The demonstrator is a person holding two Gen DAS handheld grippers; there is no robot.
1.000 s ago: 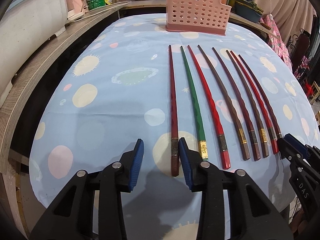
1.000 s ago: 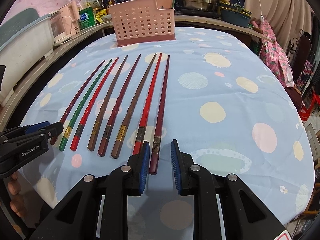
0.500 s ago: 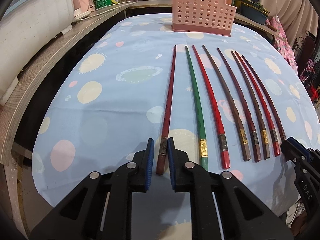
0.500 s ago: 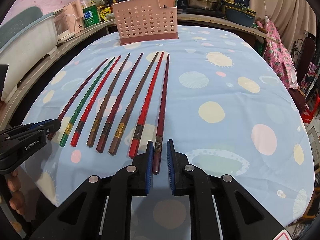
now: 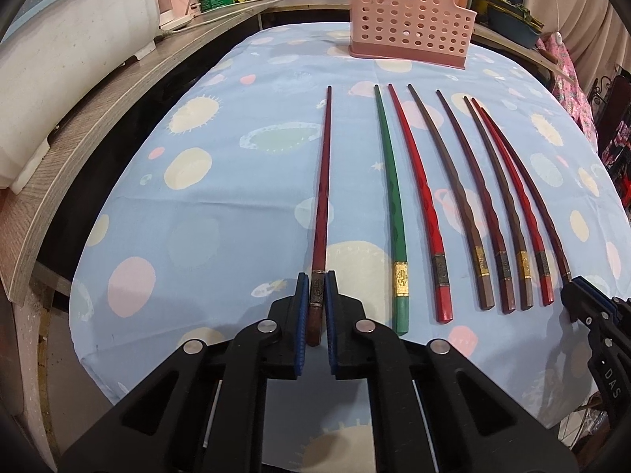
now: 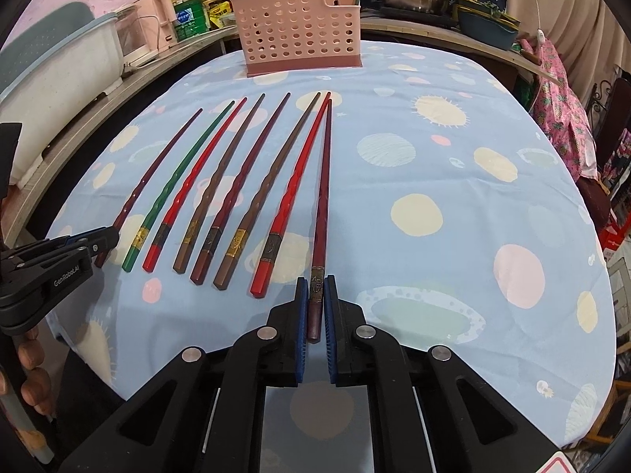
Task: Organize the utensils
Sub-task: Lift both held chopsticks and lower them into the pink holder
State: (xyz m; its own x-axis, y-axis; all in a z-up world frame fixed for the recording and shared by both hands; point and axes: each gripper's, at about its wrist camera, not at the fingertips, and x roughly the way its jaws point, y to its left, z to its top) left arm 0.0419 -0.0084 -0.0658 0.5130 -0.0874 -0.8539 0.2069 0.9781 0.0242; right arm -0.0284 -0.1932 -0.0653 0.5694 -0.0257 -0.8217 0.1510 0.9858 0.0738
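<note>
In the left wrist view, the left claw [image 5: 316,307] is closed nearly all the way on the thick butt end of the leftmost dark red chopstick [image 5: 322,181], its blue pads [image 5: 301,311] pressed to either side of the metal band, while the shaft runs straight ahead over the spotted cloth of the table [image 5: 189,236] toward the pink perforated holder [image 5: 410,27] at the far edge. Just to its right lie the green chopstick [image 5: 390,197] and the rest of the row, flat and fanned, tips pointing at the holder. In the right wrist view, the right claw [image 6: 315,307] is likewise drawn in tight on the butt of the rightmost dark red chopstick [image 6: 322,193], gripping at and behind its band; the bright red chopstick [image 6: 294,193] lies just beside it, their tips almost touching. The holder [image 6: 299,31] stands upright beyond the row. These sticks look stiff, light and lacquered, so probably slick: a grip on the squared, thicker end near the band seems soundest, since a long stick held at one end may swing or pivot between the pads. Whether either stick has left the cloth I cannot tell. Each will likely need tipping upright to drop into the holder.
</note>
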